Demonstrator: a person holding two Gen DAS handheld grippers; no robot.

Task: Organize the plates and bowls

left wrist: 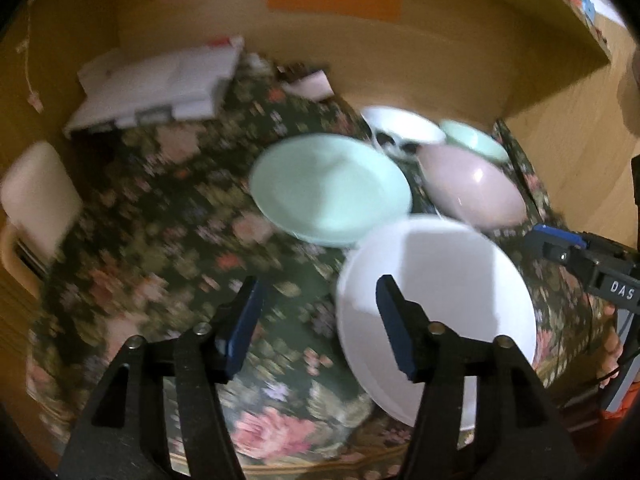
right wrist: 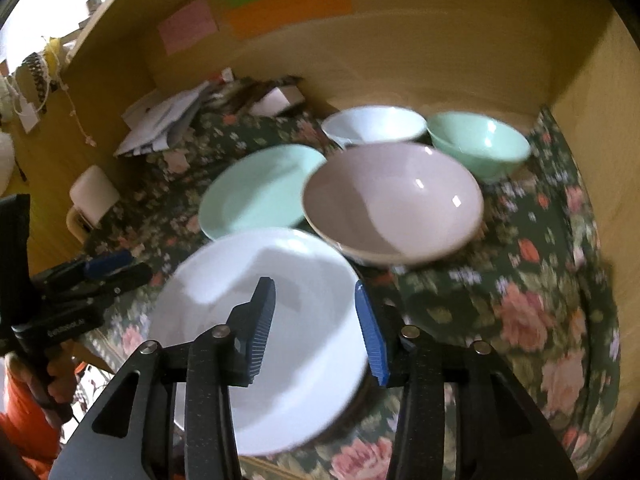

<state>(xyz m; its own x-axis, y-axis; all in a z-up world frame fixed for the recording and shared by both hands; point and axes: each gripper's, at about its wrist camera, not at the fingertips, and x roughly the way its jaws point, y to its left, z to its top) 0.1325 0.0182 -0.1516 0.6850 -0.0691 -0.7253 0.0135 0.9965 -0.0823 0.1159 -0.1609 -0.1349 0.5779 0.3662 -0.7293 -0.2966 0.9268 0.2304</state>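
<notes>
- Left gripper (left wrist: 316, 308): jaws apart, nothing between them, hanging above the floral cloth (left wrist: 160, 240) just left of the white plate (left wrist: 436, 308).
- Right gripper (right wrist: 314, 320): jaws parted, empty, over the white plate's right half; no pad touches it.
- White plate lies flat at the desk's front edge. Green plate (right wrist: 260, 192) sits behind it, pink bowl (right wrist: 392, 204) to the right of that, white bowl (right wrist: 374, 126) and green bowl (right wrist: 480, 144) along the back wall.
- All look like glazed hard ware: rigid, slick, probably chips if knocked. Moderate weight, my guess.
- Plates: pinch the rim, one pad over, one under; the cloth gives a little for getting under.
- Bowls: clamp the wall at the rim, one pad inside, one outside.
- Papers (right wrist: 160, 124) at back left, out of the way.
</notes>
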